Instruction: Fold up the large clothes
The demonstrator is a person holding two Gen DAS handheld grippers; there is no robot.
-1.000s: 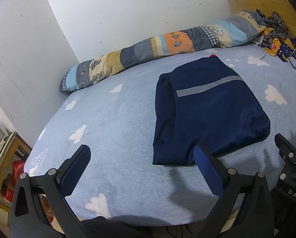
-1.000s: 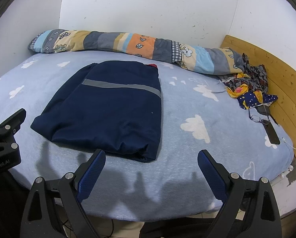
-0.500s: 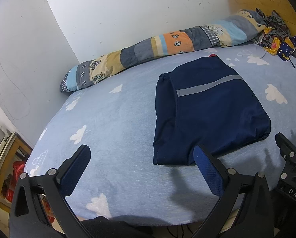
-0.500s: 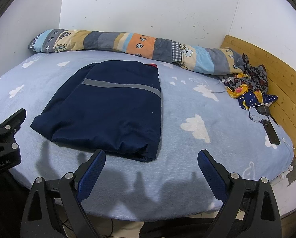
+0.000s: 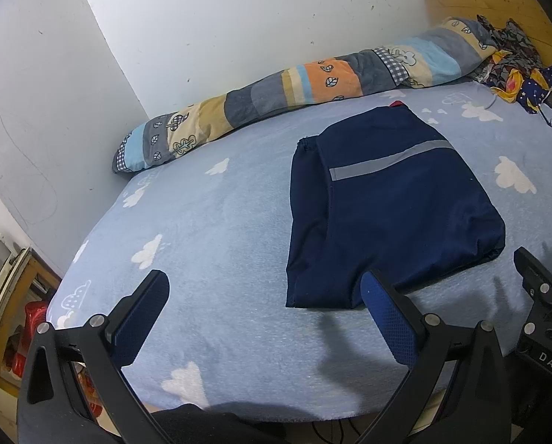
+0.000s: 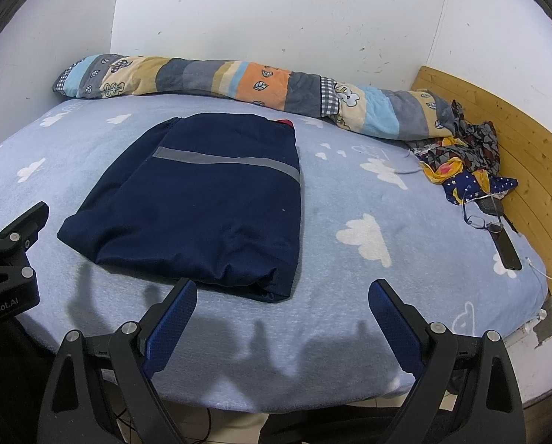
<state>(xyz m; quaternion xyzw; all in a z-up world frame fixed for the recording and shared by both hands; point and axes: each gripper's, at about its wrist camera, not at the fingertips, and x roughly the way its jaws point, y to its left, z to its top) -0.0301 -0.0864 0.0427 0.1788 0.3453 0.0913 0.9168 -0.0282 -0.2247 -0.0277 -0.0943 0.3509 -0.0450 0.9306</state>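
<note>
My left gripper (image 5: 264, 318) and my right gripper (image 6: 281, 323) both hang over the near edge of the bed (image 6: 350, 325), jaws spread wide and empty. My handles are cut off by the frame. The folded navy garment (image 6: 201, 207) lies flat mid-bed, a grey stripe across it, a red scrap half hidden at its far edge. Writing reads "DAS" in the left view, "nRobot.AI" in the right, both clipped. Glasses (image 6: 483, 221) sit near the headboard (image 6: 516, 155).
</note>
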